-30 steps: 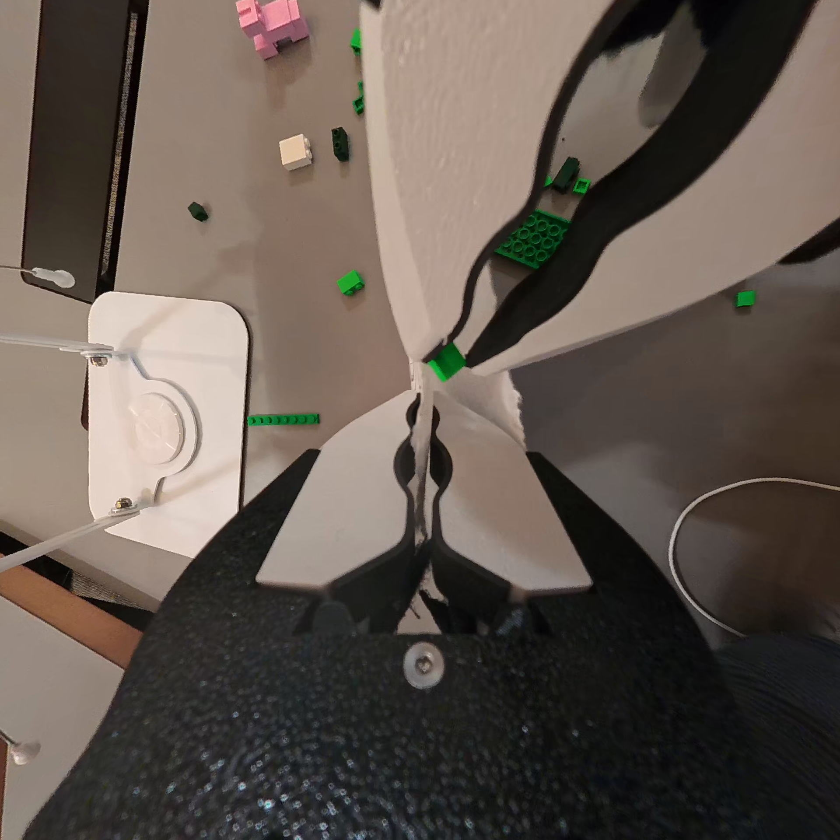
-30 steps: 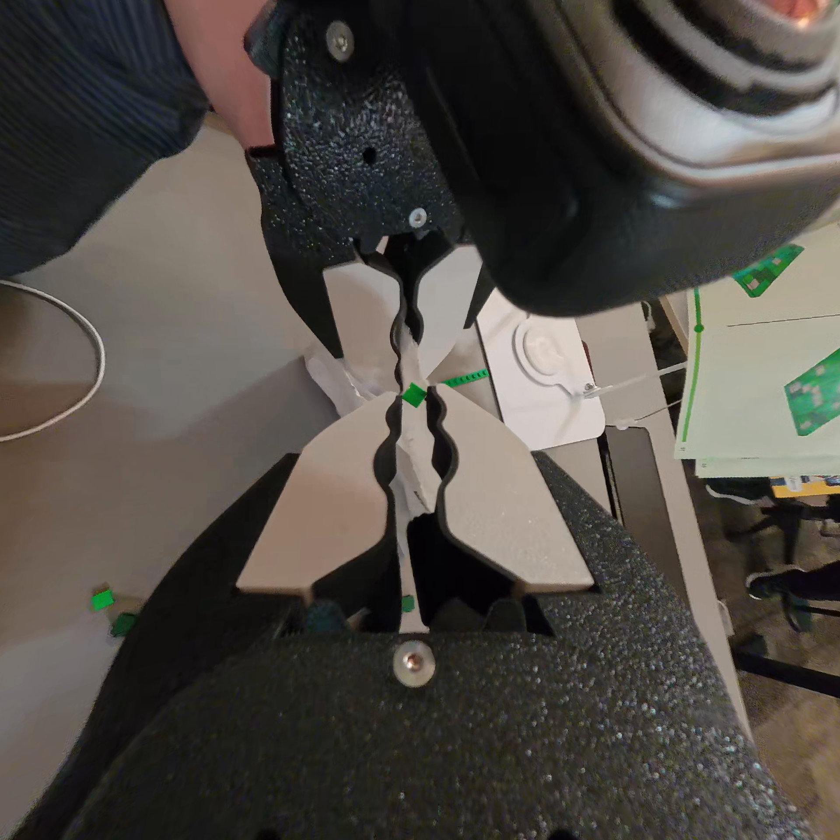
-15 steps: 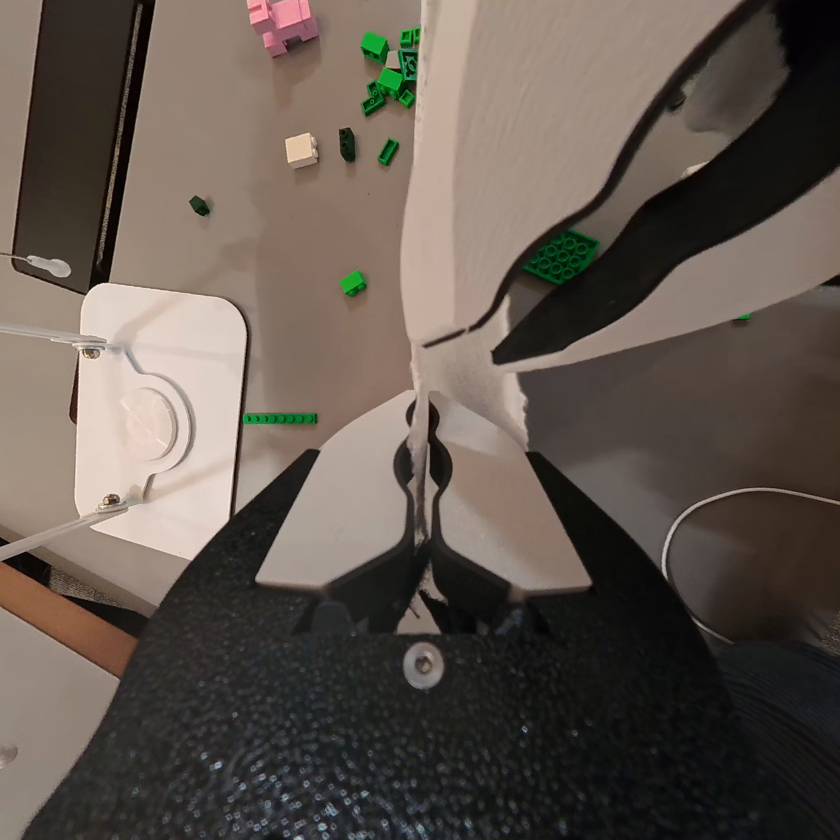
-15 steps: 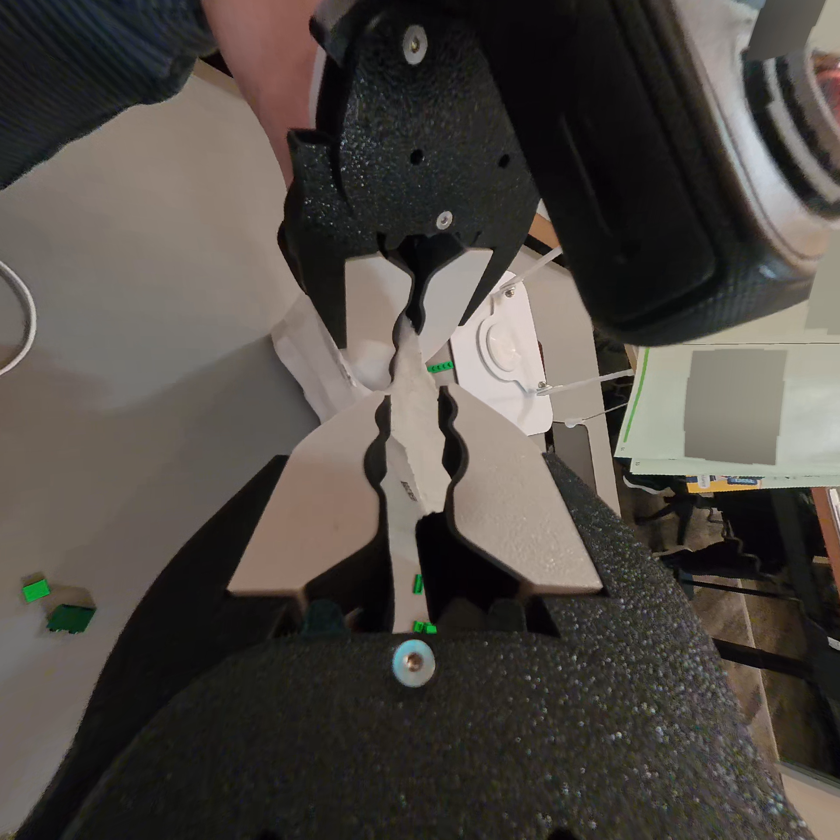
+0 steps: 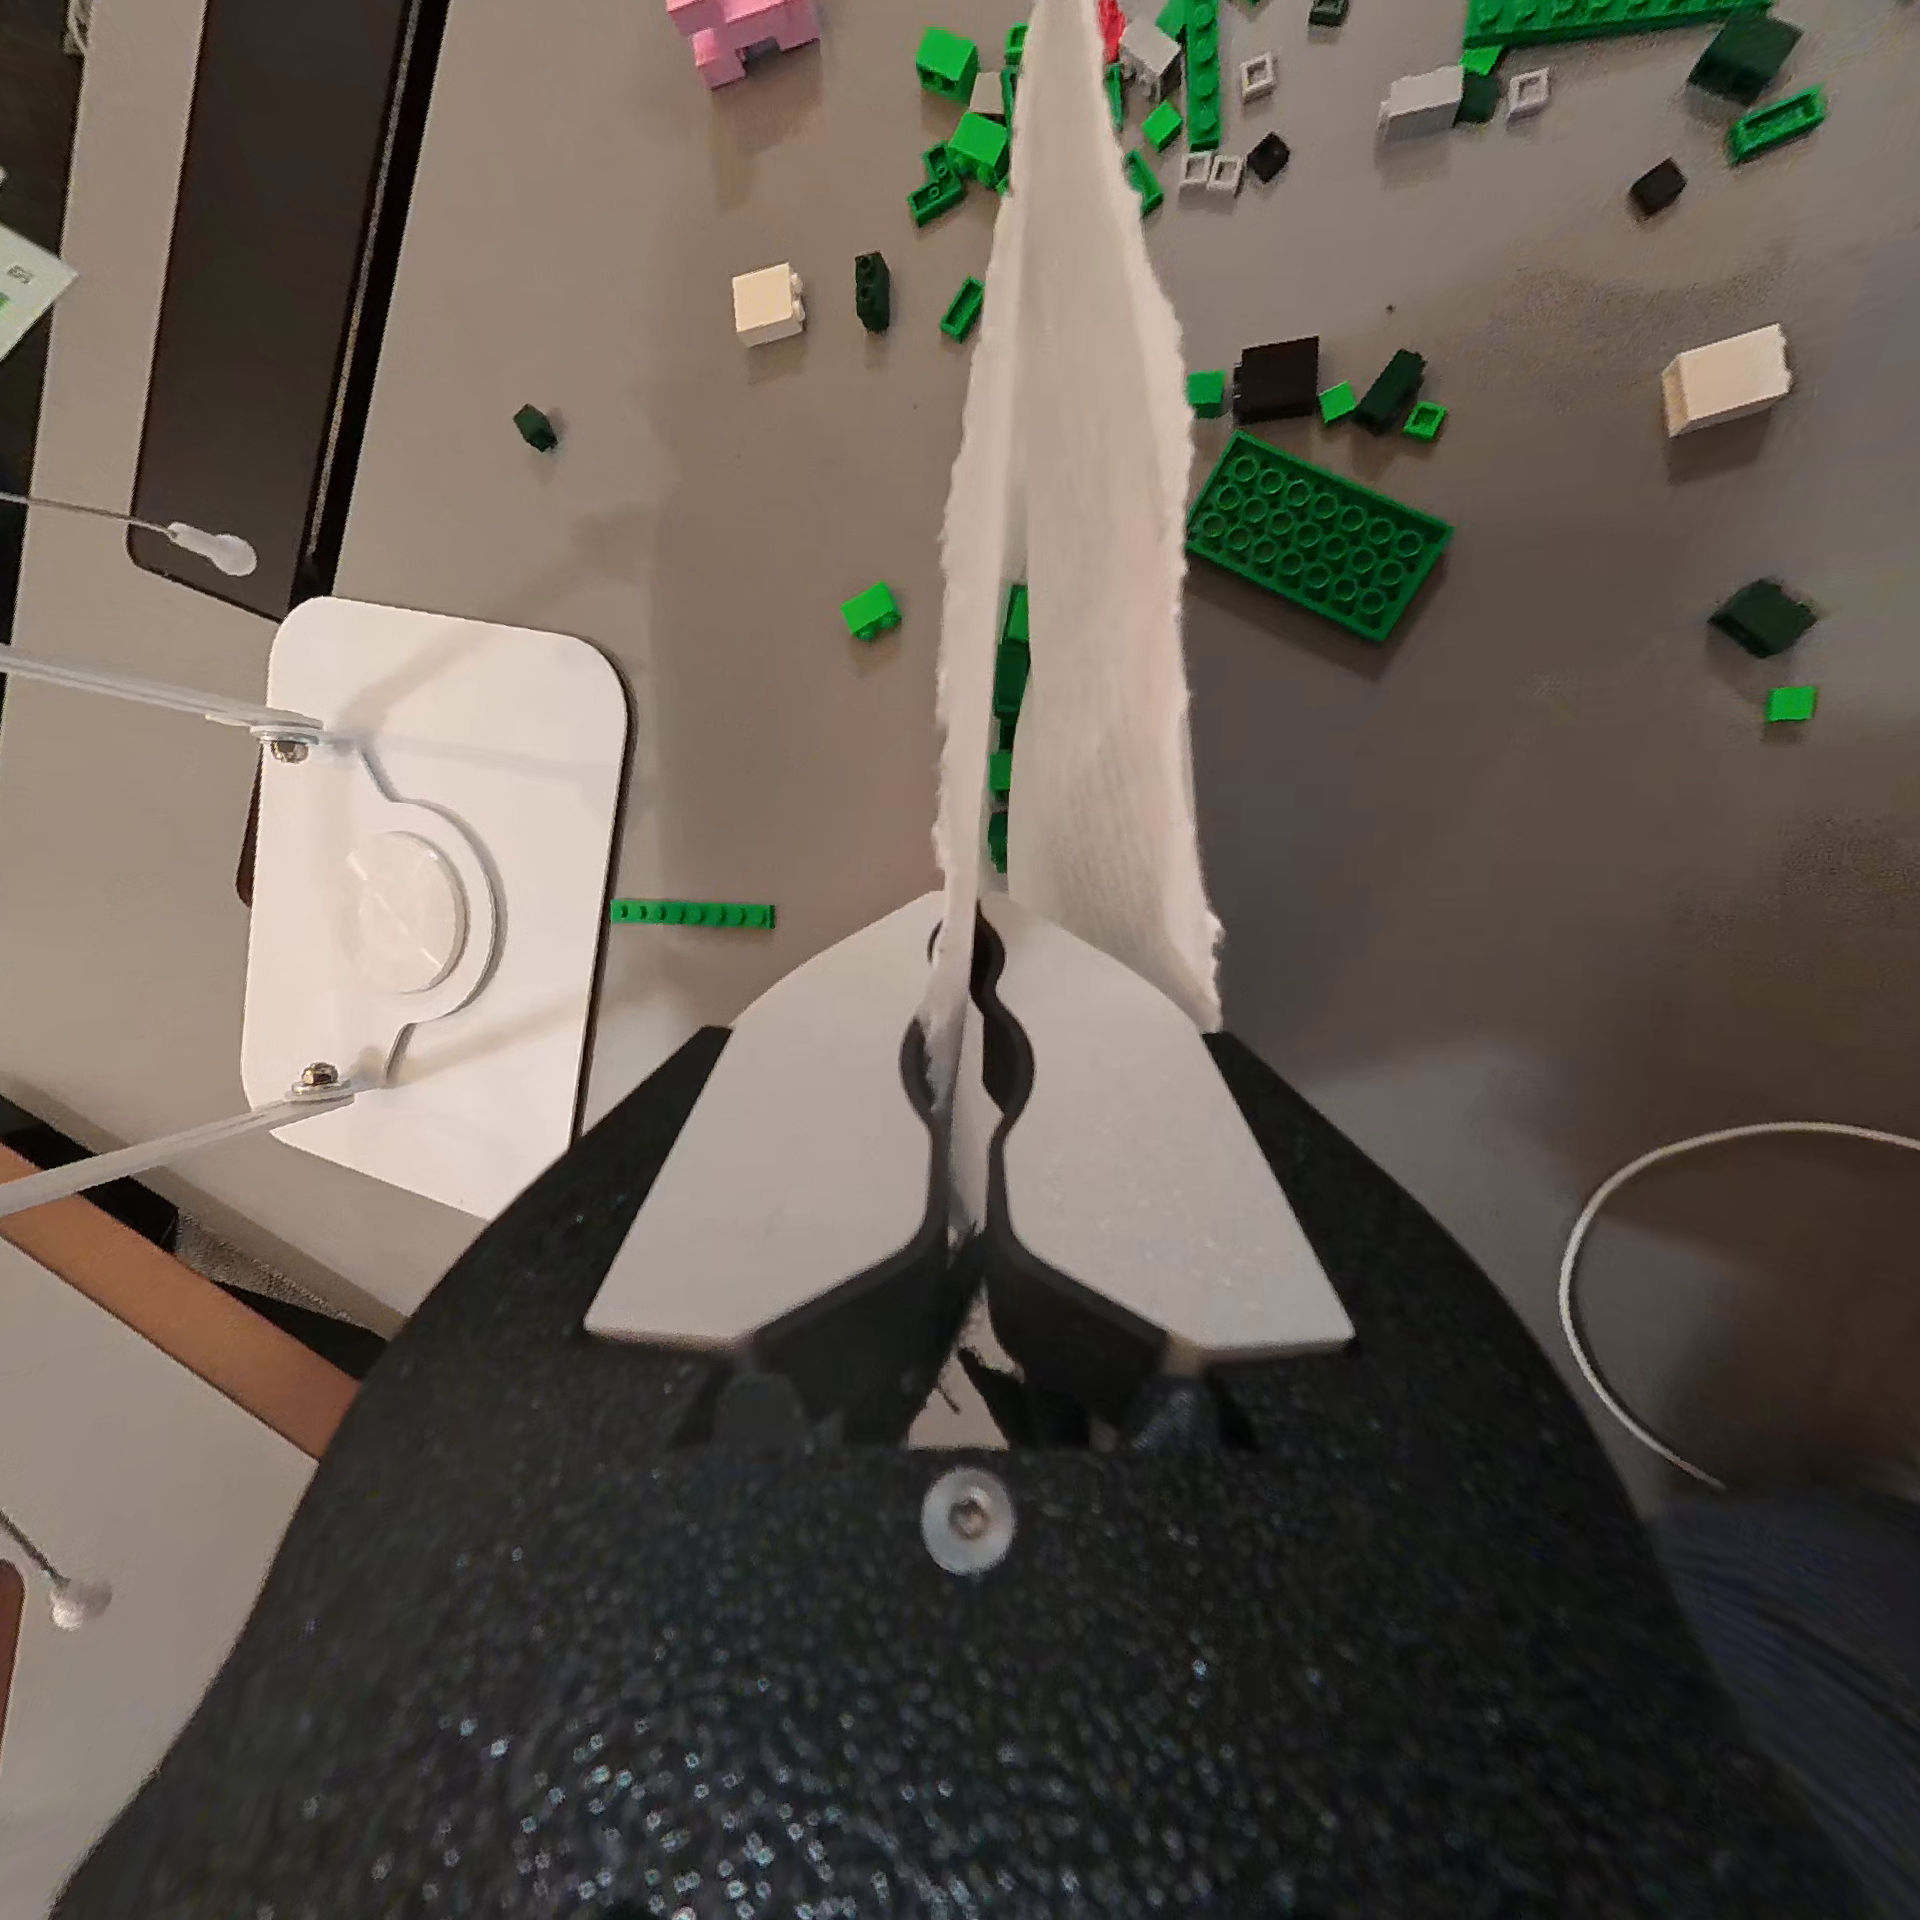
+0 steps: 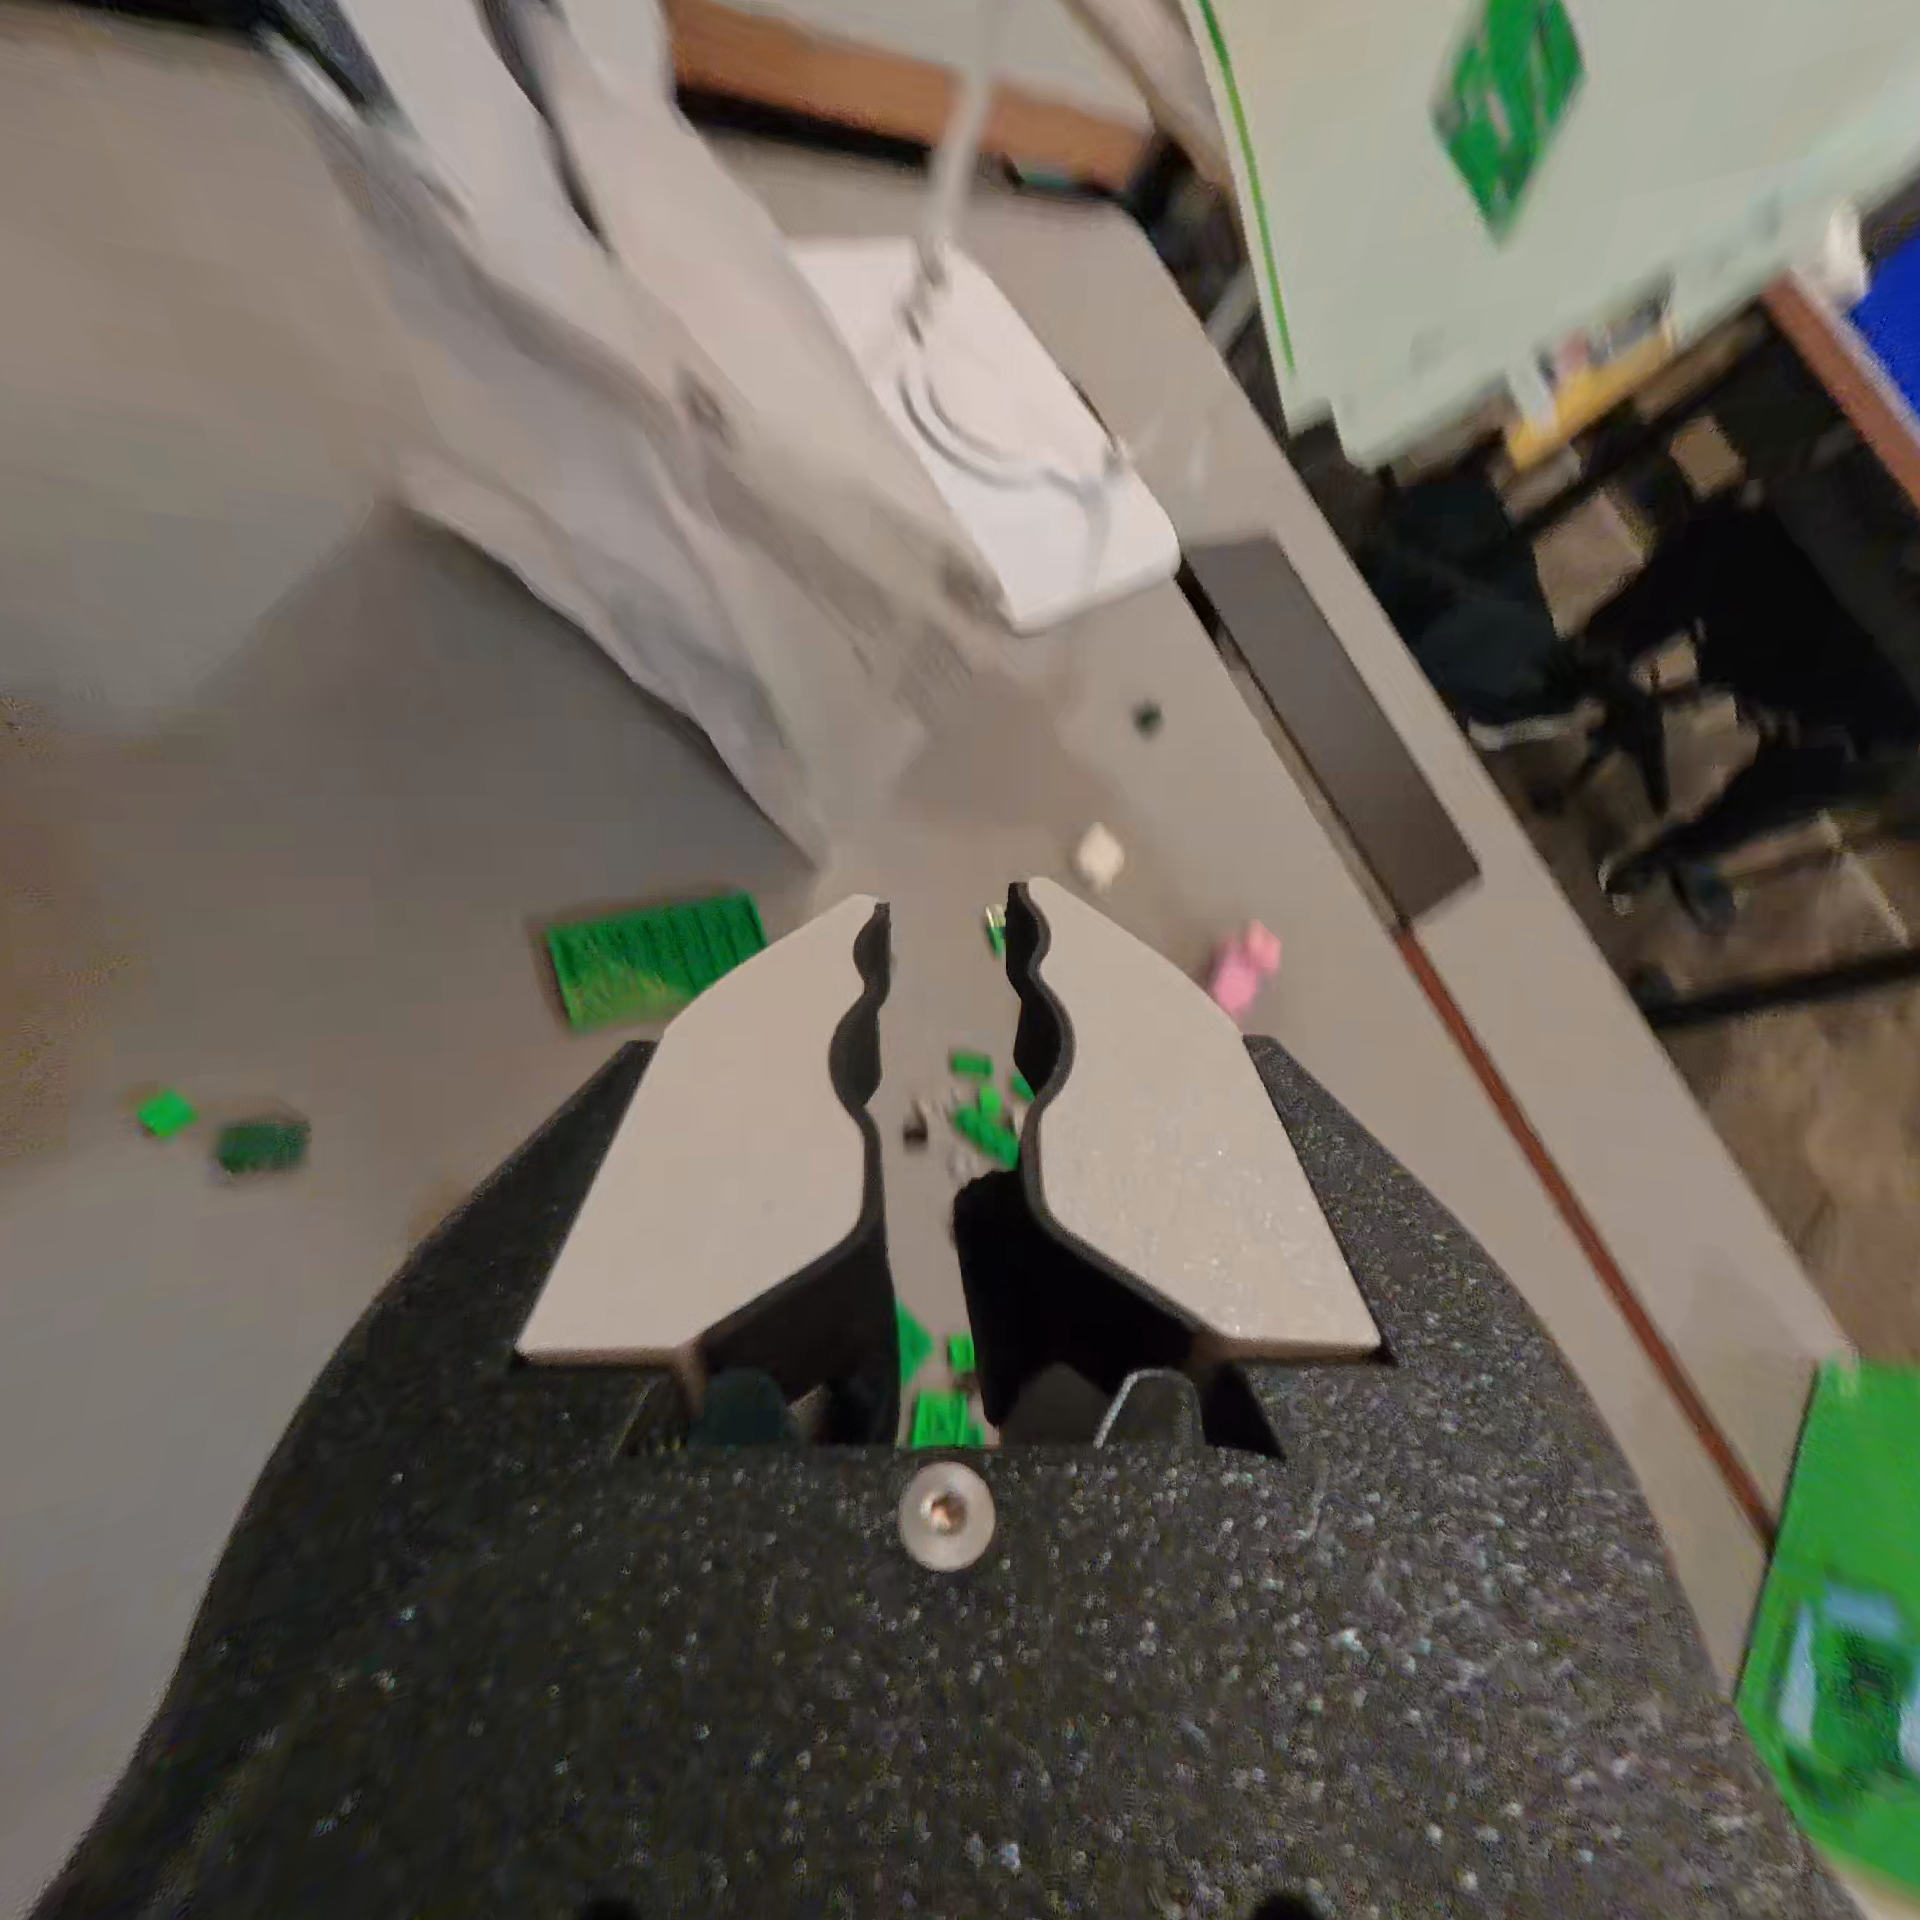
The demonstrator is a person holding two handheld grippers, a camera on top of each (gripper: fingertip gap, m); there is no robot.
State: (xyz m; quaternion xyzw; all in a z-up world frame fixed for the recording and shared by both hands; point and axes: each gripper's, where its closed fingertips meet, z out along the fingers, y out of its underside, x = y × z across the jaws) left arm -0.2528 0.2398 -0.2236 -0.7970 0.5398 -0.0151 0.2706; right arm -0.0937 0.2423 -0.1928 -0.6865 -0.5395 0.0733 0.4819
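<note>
My left gripper is shut on a white paper bag that stands up from its jaws above the grey table. The bag also shows, blurred, in the right wrist view. My right gripper is open and empty, its jaws a small gap apart, above the table. A green studded plate lies right of the bag and also shows in the right wrist view. Many small green, black and white bricks lie scattered at the far side.
A white stand base with a metal bracket sits left, by a black slot. A pink brick piece and a white brick lie far off. A white cable loops right. The table edge runs right. Spacing between my two grippers at the tips: around 15 centimeters. Left tips and right tips are each some 15 centimeters from the green studded plate. It turns up in the right wrist view as well.
My right gripper let go of the bag and a small green brick, opened, and drew away. My left gripper still holds the bag, which now hangs free.
</note>
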